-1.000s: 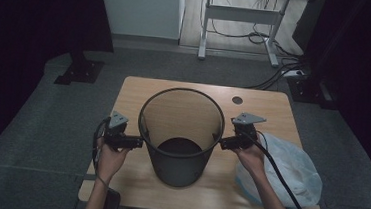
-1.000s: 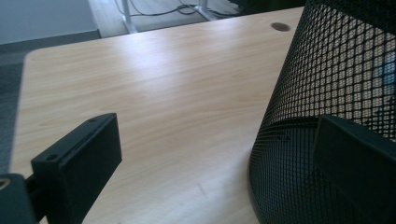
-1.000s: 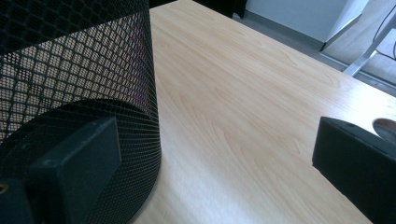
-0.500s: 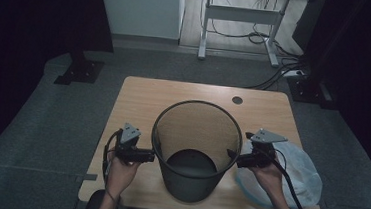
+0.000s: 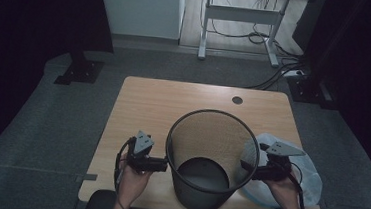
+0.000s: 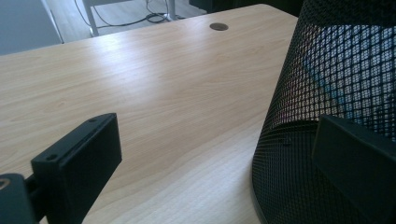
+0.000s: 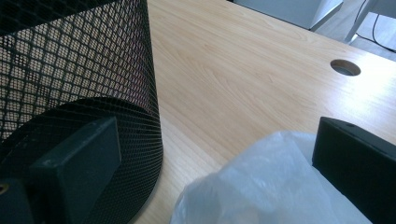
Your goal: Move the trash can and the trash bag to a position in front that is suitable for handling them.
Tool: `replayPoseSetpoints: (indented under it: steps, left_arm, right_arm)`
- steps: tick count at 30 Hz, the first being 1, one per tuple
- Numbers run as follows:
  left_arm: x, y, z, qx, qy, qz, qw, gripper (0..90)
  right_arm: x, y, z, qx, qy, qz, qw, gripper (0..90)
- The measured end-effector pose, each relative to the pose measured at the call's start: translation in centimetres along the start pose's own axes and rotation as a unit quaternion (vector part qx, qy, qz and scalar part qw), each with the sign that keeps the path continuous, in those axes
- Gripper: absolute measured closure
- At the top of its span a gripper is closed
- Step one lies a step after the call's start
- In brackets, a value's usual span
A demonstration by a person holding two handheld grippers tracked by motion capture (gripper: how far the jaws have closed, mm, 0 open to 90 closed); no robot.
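Near edge, high view: 2 hands come in from the bottom. Left hand (image 5: 135, 181) holds the left tongs (image 5: 161, 165), tips right at the left wall of the black mesh bin (image 5: 210, 151). Right hand (image 5: 282, 187) holds the right tongs (image 5: 246, 168), tips at the bin's right wall. Contact with the mesh can't be told from above.

Left gripper view: left tongs (image 6: 224, 158) spread wide, 1 jaw over bare wood, the other in front of the bin (image 6: 336, 93) mesh; touching or not, can't tell. Nothing between the jaws.

Right gripper view: right tongs (image 7: 219, 158) spread too, 1 jaw against the bin (image 7: 79, 74) side, the other beyond a crumpled clear plastic bag (image 7: 261, 186). The bag bulges up between the jaws, not pinched.

Bin stands upright on the tabletop (image 5: 173, 108), toward the near edge, right of centre, between both tongs. Inside looks empty, dark solid bottom.

Plastic bag (image 5: 307, 184) lies just right of the bin, hanging over the tabletop's right edge under the right hand.

Farther: round cable hole (image 5: 237, 100) near the far edge. Beyond, grey floor and a white desk frame (image 5: 240, 18) with cables.
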State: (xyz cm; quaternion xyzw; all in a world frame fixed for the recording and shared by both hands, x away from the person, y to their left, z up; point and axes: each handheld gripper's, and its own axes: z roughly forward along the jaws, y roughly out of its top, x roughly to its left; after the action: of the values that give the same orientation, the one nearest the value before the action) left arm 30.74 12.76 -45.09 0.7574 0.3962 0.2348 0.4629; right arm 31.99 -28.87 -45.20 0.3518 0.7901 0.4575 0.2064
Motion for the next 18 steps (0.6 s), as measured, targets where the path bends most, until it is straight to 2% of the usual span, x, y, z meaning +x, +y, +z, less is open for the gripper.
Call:
replayPoseSetpoints:
  steps: [6,9,11,12,15,18]
  left_arm:
    - [-0.7,-0.2,-0.3,-0.001,-0.007,0.001,1.0,0.9]
    - [-0.4,-0.5,-0.3,0.003,-0.022,0.003,0.9998,0.0]
    - [0.0,-0.9,-0.3,0.009,-0.009,0.017,0.9998,0.0]
    - [0.3,-1.2,-0.3,0.013,-0.005,0.021,0.9997,0.0]
    - [1.5,-2.4,0.0,0.026,-0.003,0.012,0.9996,0.0]
    - [2.9,-3.8,0.7,0.049,-0.001,0.008,0.9988,0.0]
  right_arm:
    - [0.2,-0.6,-0.9,-0.003,-0.003,0.004,1.0,0.8]
    - [-0.1,-0.8,-1.1,-0.001,0.013,0.009,0.9999,0.0]
    - [-0.7,-0.8,-1.4,0.007,0.018,0.021,0.9996,0.0]
    - [-1.1,-0.9,-1.7,0.012,0.007,0.024,0.9996,0.0]
    - [-3.0,-1.4,-2.4,0.03,-0.021,0.049,0.9981,0.0]
    - [-4.9,-2.5,-2.8,0.054,-0.043,0.058,0.9959,0.0]
